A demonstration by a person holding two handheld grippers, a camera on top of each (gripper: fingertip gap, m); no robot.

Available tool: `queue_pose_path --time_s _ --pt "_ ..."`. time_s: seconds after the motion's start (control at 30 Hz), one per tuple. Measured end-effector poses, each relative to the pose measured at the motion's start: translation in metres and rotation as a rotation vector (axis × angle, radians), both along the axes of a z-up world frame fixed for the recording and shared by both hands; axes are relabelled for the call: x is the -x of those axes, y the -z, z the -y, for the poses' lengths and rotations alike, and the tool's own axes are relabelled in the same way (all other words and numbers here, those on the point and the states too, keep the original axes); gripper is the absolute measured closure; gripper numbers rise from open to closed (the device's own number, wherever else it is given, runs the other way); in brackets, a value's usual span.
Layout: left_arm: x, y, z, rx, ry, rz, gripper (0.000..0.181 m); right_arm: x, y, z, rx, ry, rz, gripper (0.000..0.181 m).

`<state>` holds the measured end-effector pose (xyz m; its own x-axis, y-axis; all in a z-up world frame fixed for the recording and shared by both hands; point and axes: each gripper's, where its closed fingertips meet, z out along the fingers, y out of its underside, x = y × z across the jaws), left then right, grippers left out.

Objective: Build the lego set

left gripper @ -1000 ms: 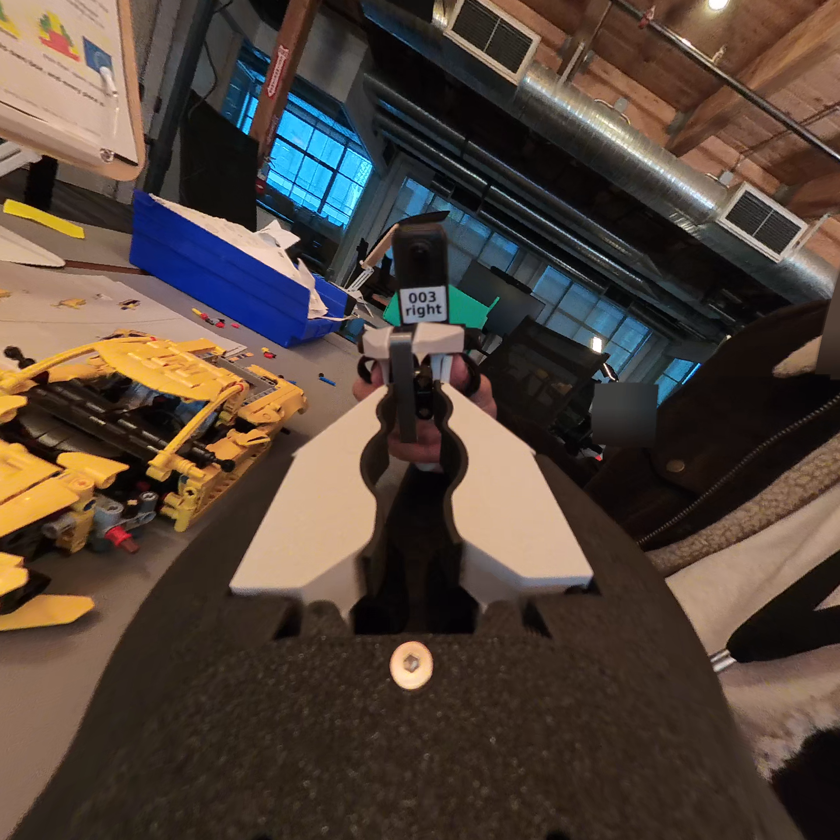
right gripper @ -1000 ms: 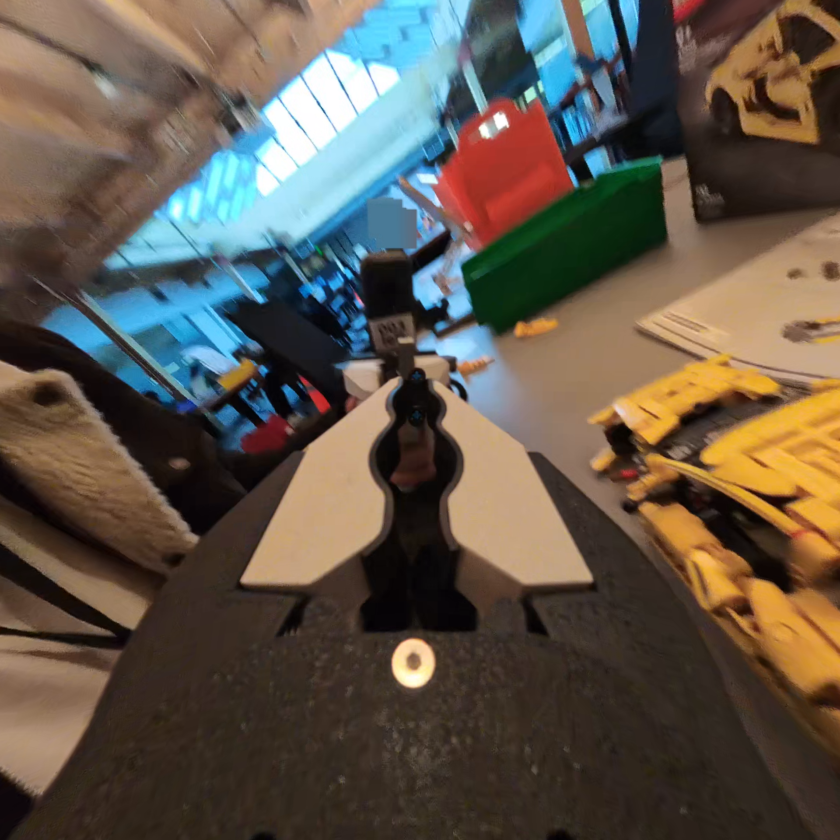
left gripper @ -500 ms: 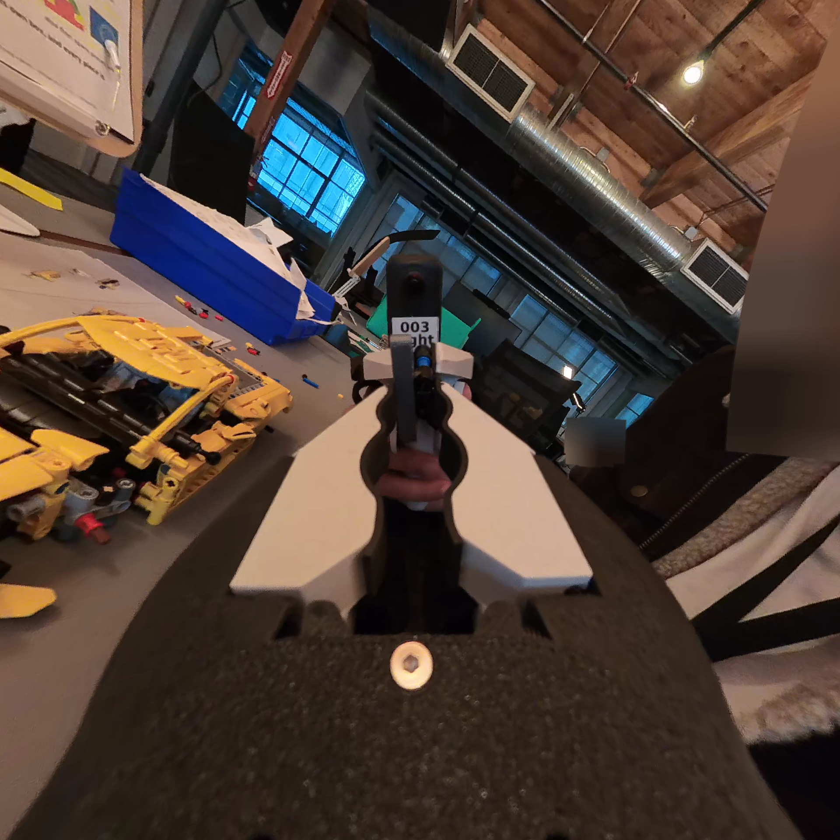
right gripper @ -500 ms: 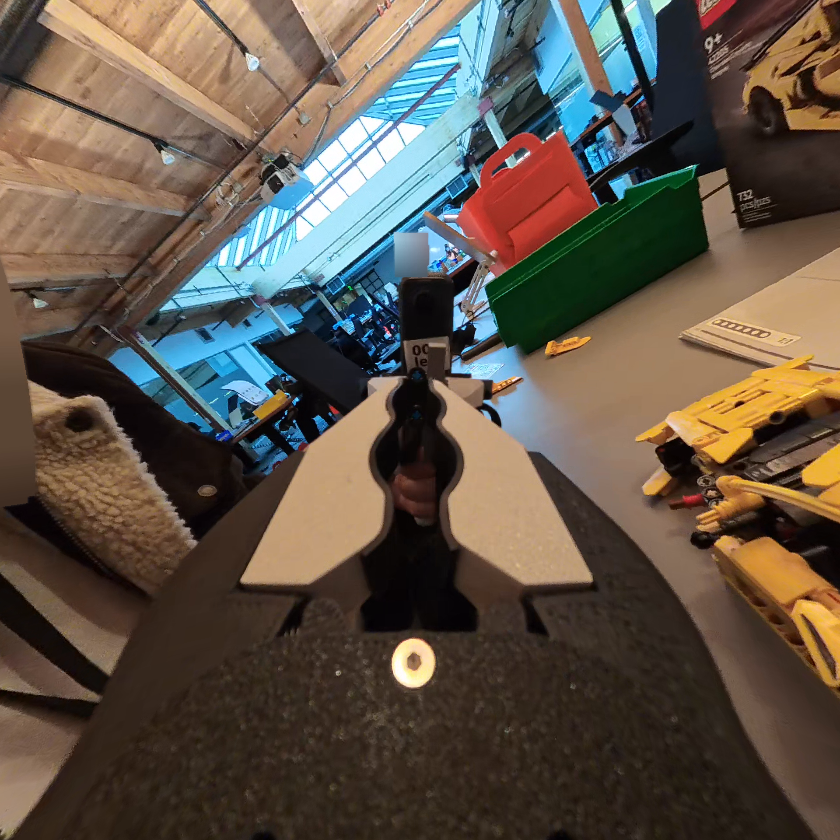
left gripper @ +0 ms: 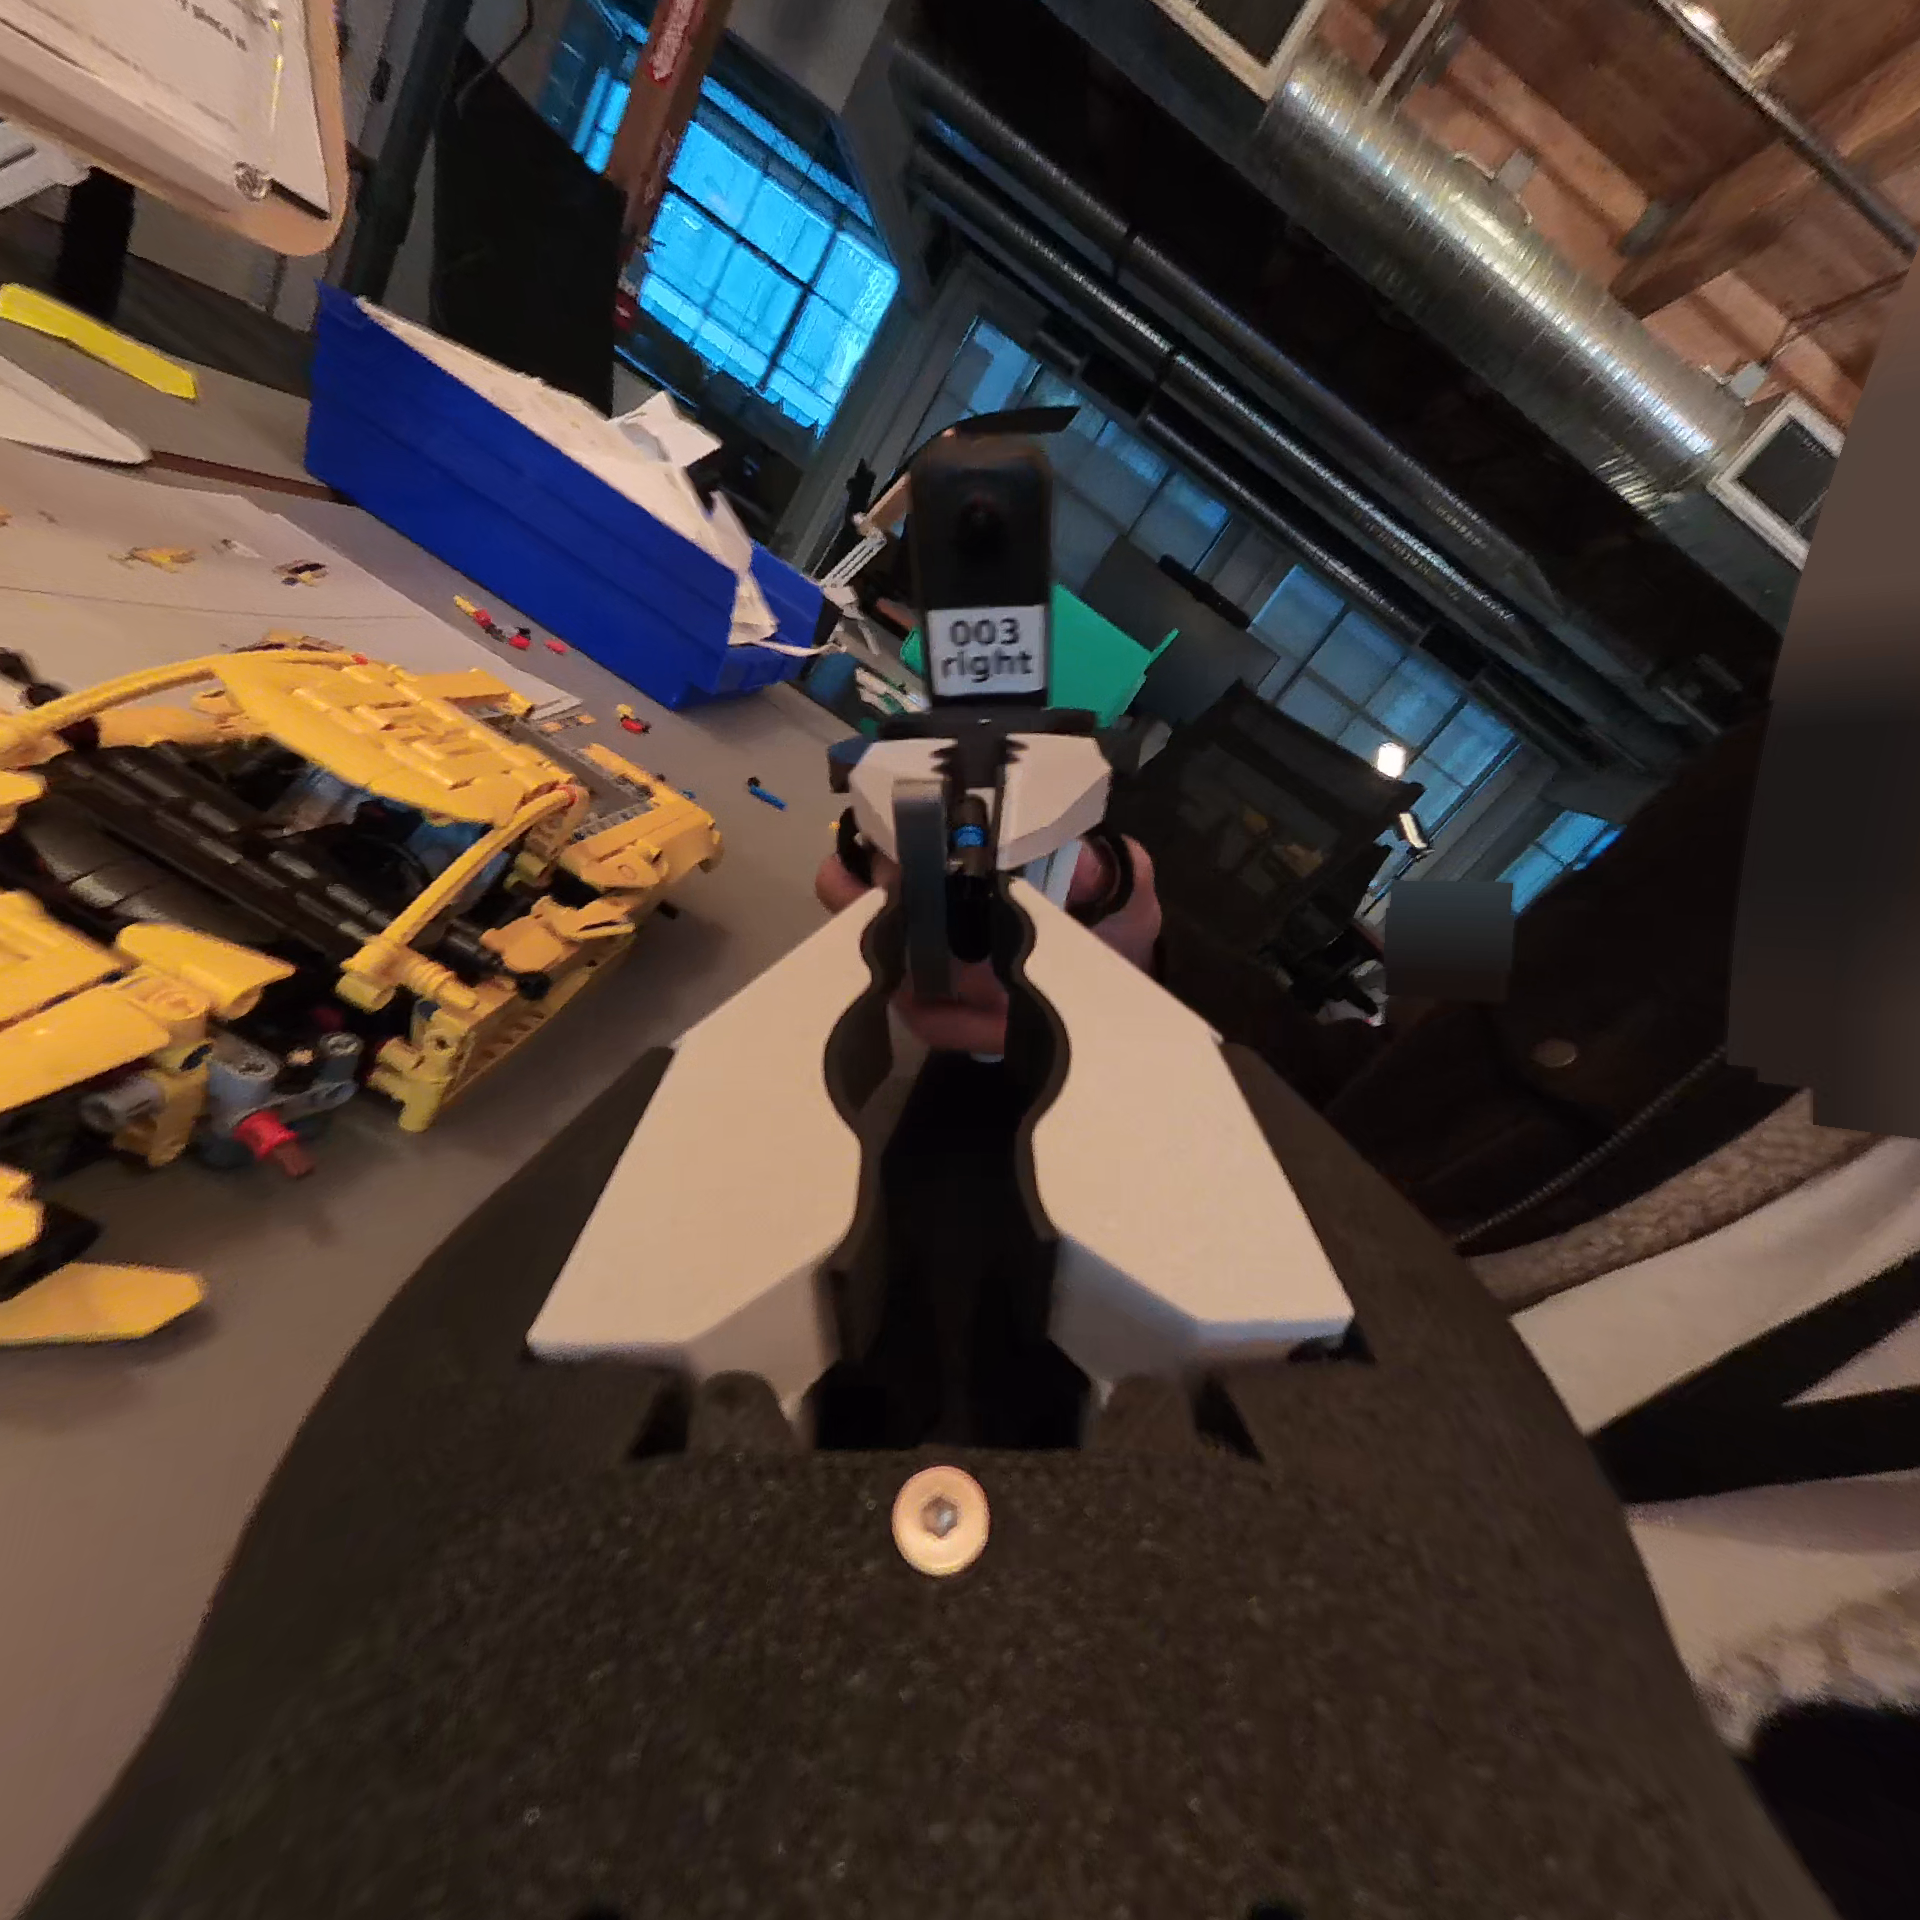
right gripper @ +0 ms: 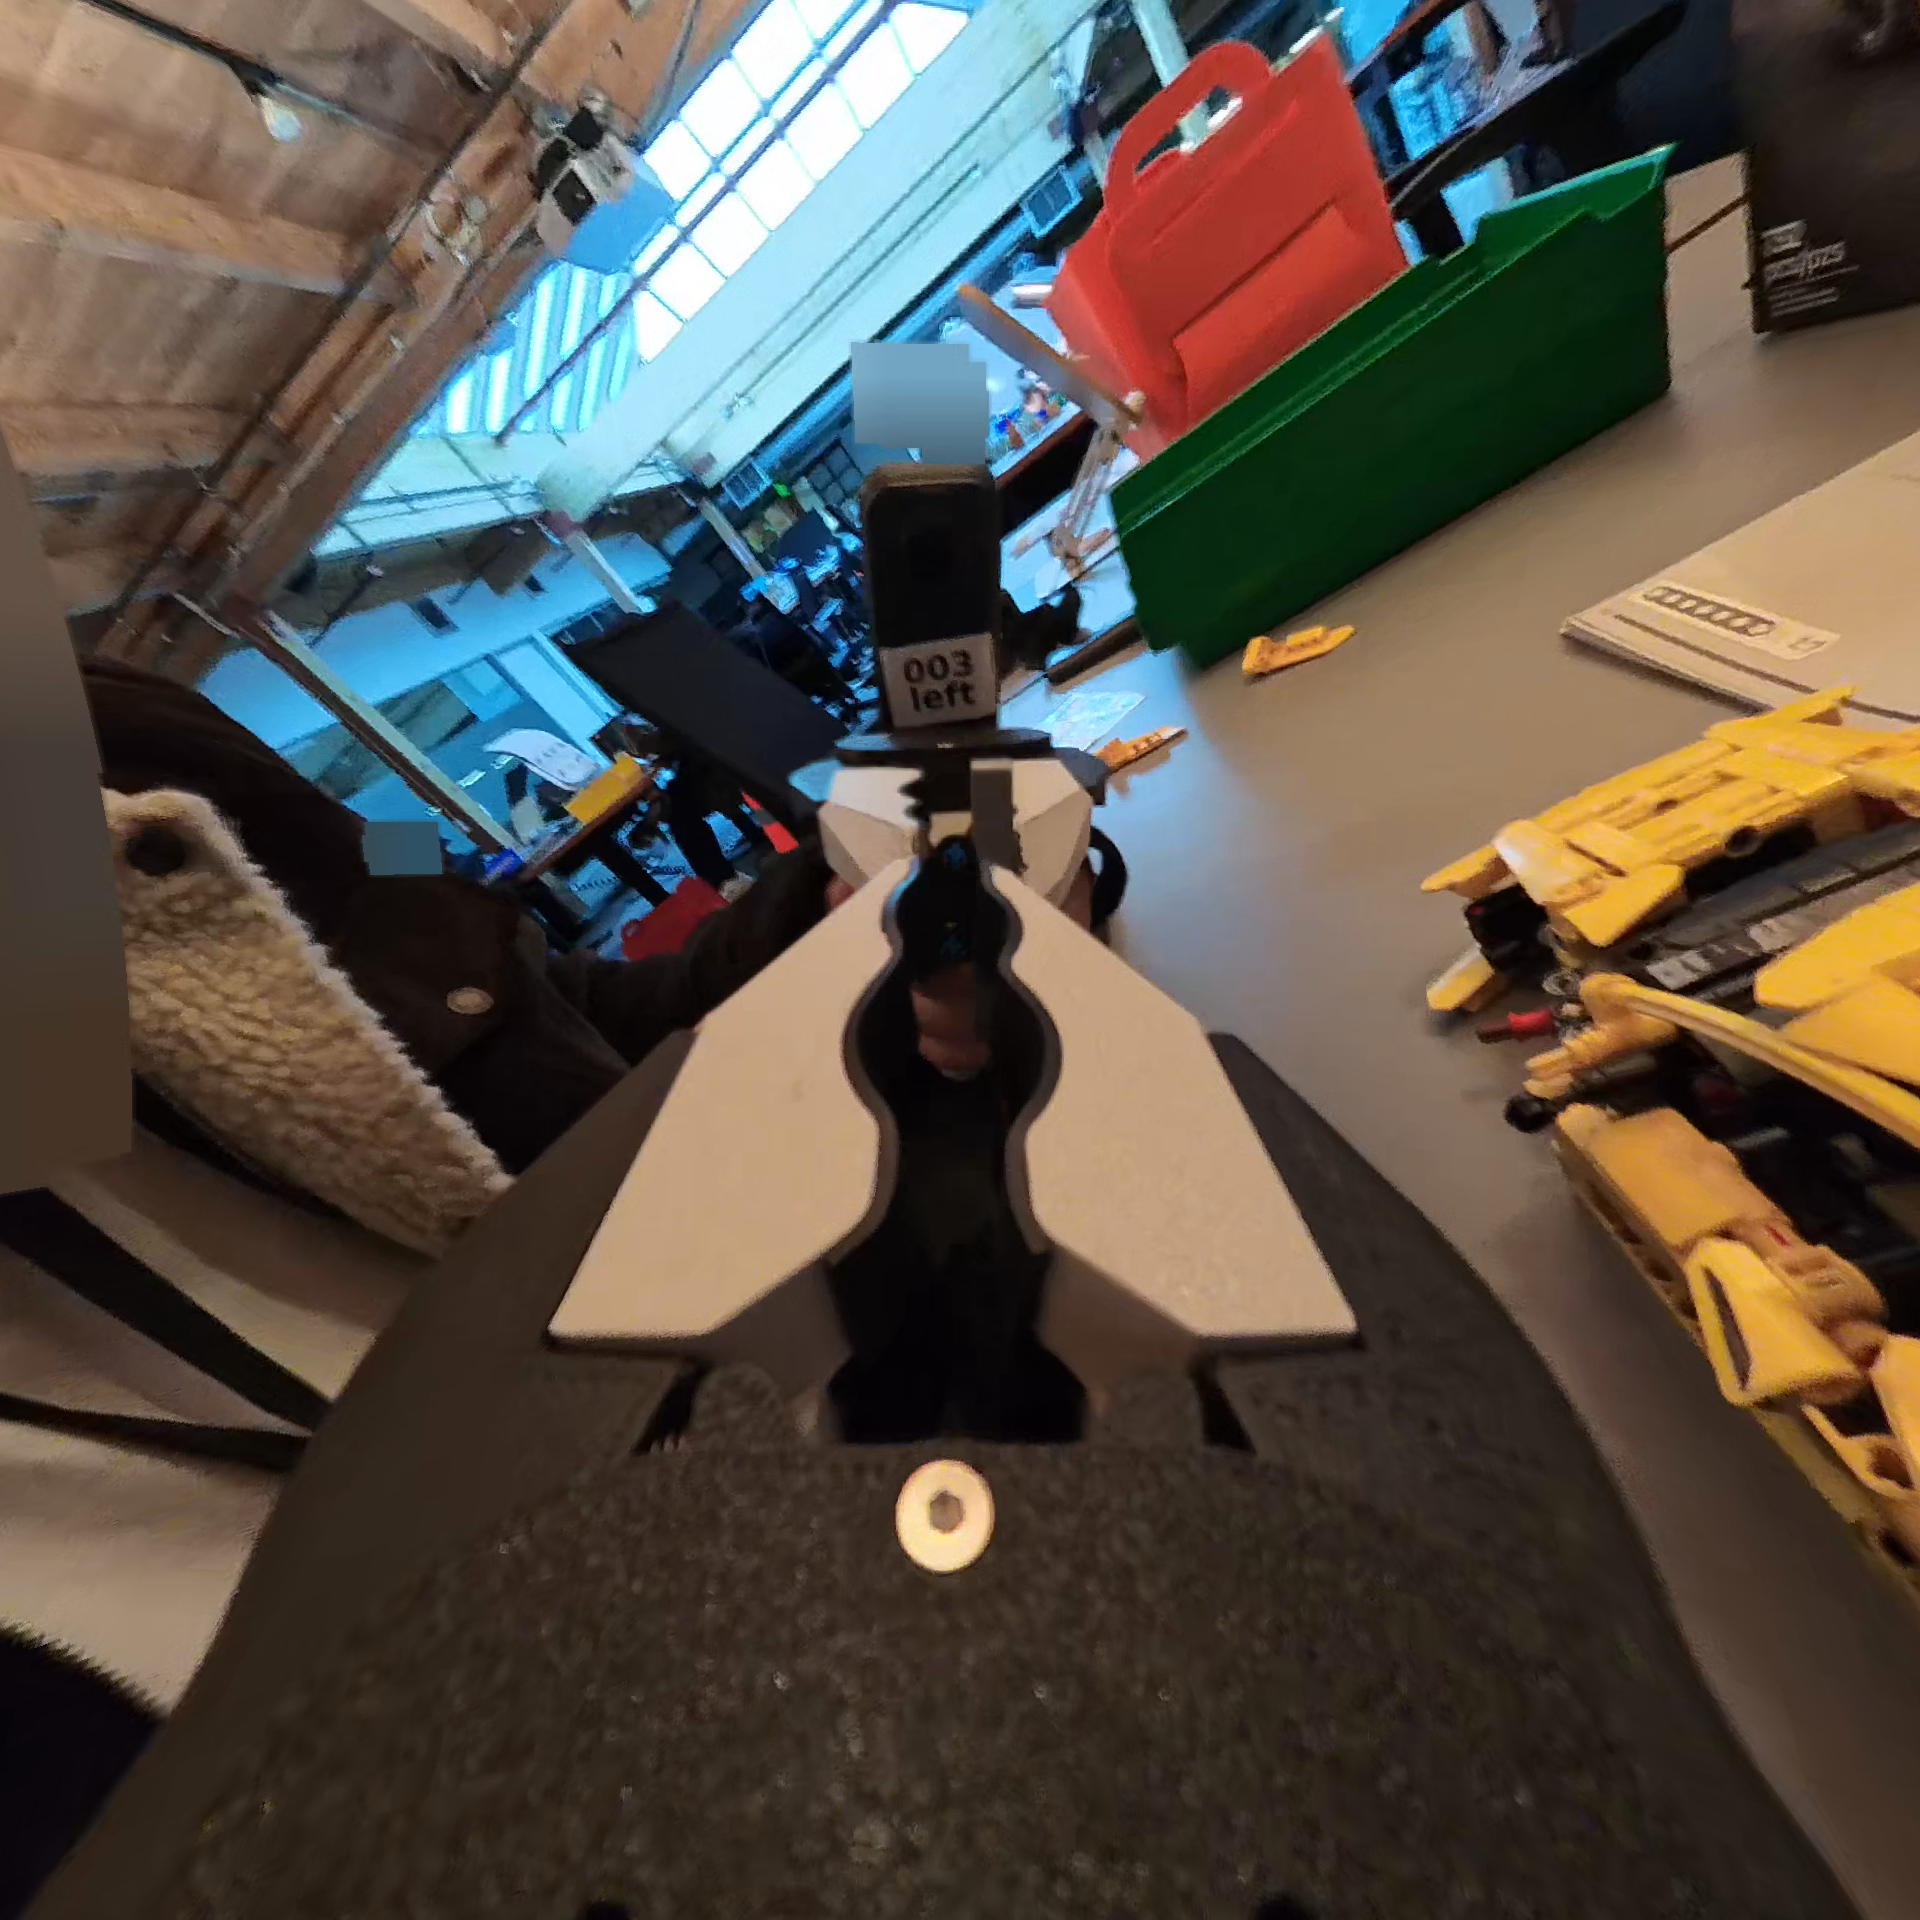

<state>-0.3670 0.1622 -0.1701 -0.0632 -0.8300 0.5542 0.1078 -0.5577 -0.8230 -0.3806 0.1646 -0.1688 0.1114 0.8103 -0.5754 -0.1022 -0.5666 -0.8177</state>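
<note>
My two grippers face each other tip to tip above the grey table (left gripper: 156,1455). My left gripper (left gripper: 940,909) is shut on a flat dark grey piece (left gripper: 925,883) that stands upright between its tips. My right gripper (right gripper: 951,883) is shut on a small black piece with blue pins (right gripper: 951,914). The black piece (left gripper: 971,842) sits right beside the grey one; I cannot tell whether they are joined. The right gripper (left gripper: 971,821) shows in the left wrist view, the left gripper (right gripper: 961,821) in the right wrist view. The part-built yellow car (left gripper: 312,831) lies on the table, also in the right wrist view (right gripper: 1714,987).
A blue bin (left gripper: 520,540) with white paper stands behind the car, with small loose pieces near it. A green bin (right gripper: 1403,468), a red bag (right gripper: 1226,229), a black set box (right gripper: 1829,208), an instruction booklet (right gripper: 1766,634) and loose yellow pieces (right gripper: 1294,649) show. A person's jacket (right gripper: 291,1039) is close. Left and right tips are no more than a few centimetres apart.
Both grippers stay shut and tip to tip. The pair has shifted and tilted a little, so the car sits closer in the right wrist view. The right view was blurred before.
</note>
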Motion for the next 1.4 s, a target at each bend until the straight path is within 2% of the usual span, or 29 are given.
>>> queue_pose_path --time_s 0.13,0.33,0.43,0.77,1.17,1.27,1.33,1.4 --pt "0.001 0.001 -0.006 0.022 -0.025 0.000 0.167 0.002 0.001 -0.007 0.019 0.031 -0.017 0.174" --pt "0.005 -0.006 -0.007 0.037 -0.018 0.056 0.166 0.003 -0.007 -0.006 0.071 -0.009 -0.107 0.172" --pt "0.010 -0.010 -0.011 0.063 -0.025 0.094 0.166 -0.002 -0.012 -0.009 0.086 0.000 -0.153 0.158" --pt "0.010 -0.011 -0.010 0.076 -0.016 0.107 0.166 0.004 -0.004 -0.003 0.008 0.002 -0.060 0.175" --pt "0.012 -0.018 -0.019 0.127 -0.056 0.197 0.165 0.006 -0.011 -0.011 0.090 0.020 -0.164 0.176" --pt "0.011 -0.013 -0.024 0.153 -0.078 0.165 0.166 0.005 -0.005 -0.017 0.016 0.097 -0.075 0.175" --pt "0.012 -0.010 -0.031 0.173 -0.115 0.159 0.166 0.002 -0.001 -0.026 -0.128 0.219 0.062 0.174" --pt "0.018 -0.008 -0.044 0.220 -0.186 0.180 0.166 -0.004 -0.002 -0.033 -0.325 0.375 0.216 0.154"
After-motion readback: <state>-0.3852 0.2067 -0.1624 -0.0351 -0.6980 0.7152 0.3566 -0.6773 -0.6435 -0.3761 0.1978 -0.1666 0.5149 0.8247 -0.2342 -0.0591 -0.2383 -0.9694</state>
